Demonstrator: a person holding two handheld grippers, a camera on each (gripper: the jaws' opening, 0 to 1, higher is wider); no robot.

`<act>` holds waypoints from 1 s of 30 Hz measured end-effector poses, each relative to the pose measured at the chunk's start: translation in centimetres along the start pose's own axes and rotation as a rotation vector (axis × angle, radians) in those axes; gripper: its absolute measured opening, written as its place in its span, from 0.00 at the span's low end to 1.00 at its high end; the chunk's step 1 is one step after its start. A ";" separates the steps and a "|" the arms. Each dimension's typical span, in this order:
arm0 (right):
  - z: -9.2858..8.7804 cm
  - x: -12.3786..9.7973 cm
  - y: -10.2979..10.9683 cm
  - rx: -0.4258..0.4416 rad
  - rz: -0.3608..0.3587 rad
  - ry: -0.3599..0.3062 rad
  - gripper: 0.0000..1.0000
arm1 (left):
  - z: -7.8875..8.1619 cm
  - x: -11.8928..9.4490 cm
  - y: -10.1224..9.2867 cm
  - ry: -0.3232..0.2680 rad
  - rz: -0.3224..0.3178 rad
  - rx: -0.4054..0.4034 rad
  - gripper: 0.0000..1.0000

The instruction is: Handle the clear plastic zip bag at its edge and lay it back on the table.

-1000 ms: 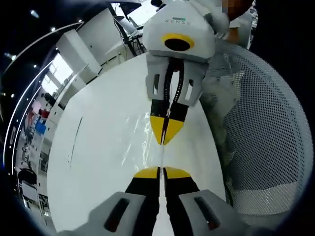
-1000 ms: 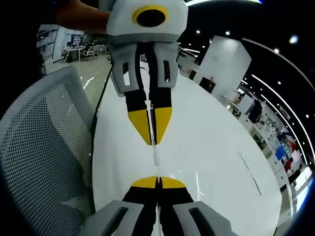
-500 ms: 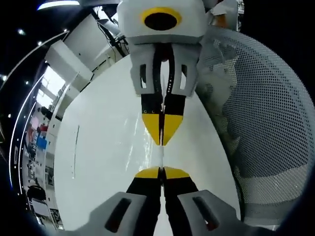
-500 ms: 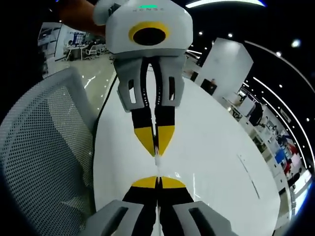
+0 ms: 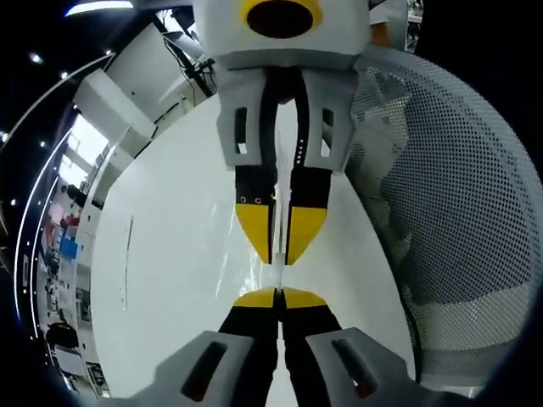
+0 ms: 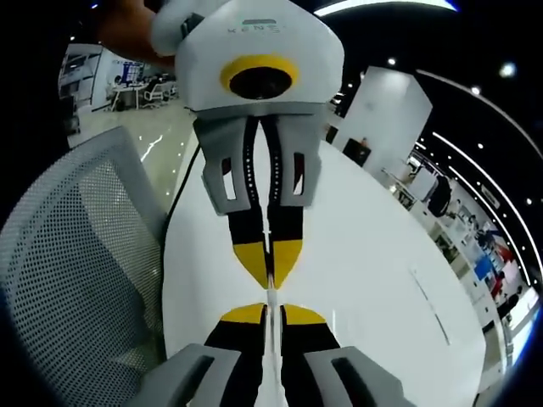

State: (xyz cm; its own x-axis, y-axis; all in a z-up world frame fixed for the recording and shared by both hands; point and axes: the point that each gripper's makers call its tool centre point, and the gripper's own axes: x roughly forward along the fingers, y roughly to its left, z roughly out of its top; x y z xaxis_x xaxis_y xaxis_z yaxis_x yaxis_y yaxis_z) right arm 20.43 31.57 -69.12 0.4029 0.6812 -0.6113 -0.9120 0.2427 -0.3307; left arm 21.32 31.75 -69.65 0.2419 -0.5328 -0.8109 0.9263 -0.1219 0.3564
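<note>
One clear zip bag (image 5: 279, 273), held edge-on above the white table (image 5: 170, 254) and stretched between your two grippers. Your left gripper (image 5: 277, 297) pinches one end of the bag's edge, jaws pressed together on it. Your right gripper (image 6: 271, 314) has its jaws slightly spread, the bag's edge lying in the gap between them; you cannot tell if they grip it. One mesh chair (image 5: 450, 237) stands just beside the table.
</note>
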 end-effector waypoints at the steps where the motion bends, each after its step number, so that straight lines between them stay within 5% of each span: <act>1: 0.1 0.0 0.0 -0.002 0.000 0.000 0.02 | -0.1 0.1 0.0 0.001 -0.003 -0.001 0.00; 30: 0.4 0.5 -0.2 -0.025 0.002 -0.004 0.00 | -0.2 0.4 0.2 0.009 -0.016 0.002 0.00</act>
State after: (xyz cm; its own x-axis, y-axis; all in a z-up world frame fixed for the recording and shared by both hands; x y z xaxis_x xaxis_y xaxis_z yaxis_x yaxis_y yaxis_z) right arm 20.77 32.18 -69.11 0.4009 0.6841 -0.6094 -0.9105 0.2239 -0.3476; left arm 21.66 31.64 -69.99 0.2299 -0.5232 -0.8206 0.9294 -0.1320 0.3446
